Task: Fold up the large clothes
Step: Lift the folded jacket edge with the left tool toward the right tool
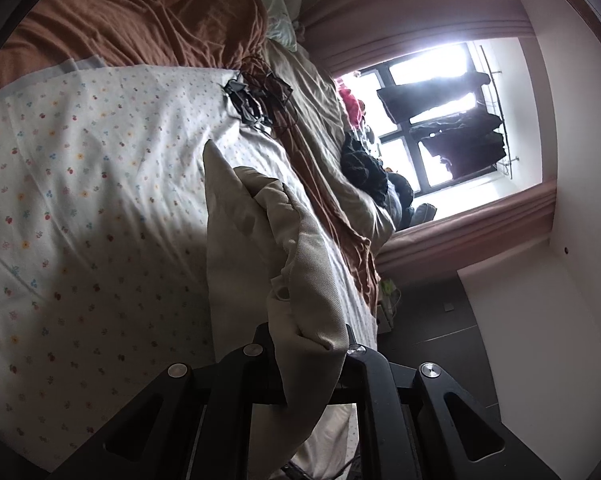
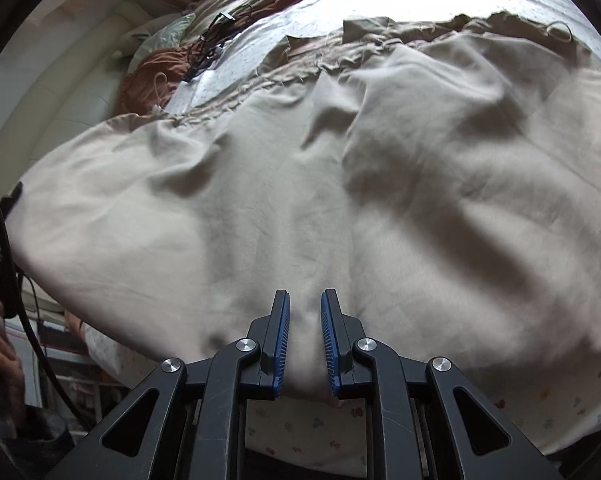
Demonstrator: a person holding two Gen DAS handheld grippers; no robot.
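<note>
The beige garment [image 2: 300,184] lies spread over the flowered sheet [image 1: 80,160] on the bed. The left gripper [image 1: 308,356] has its jaws clamped on a bunched edge of it, held above the sheet. The right gripper [image 2: 305,344] has a pinch of cloth between its jaws at 6 o'clock. This looks like a fold in progress; next, carry both held edges across toward 12 o'clock. Only the left view shows the window [image 1: 440,120]; only the right shows the garment's full spread.

Beige garment [image 2: 300,200]: one
Grippers: two, left gripper [image 1: 308,344] and right gripper [image 2: 305,344]
Flower-print sheet [image 1: 80,200]: one
Brown blanket [image 1: 140,20]: one
Window [image 1: 440,120]: one
</note>
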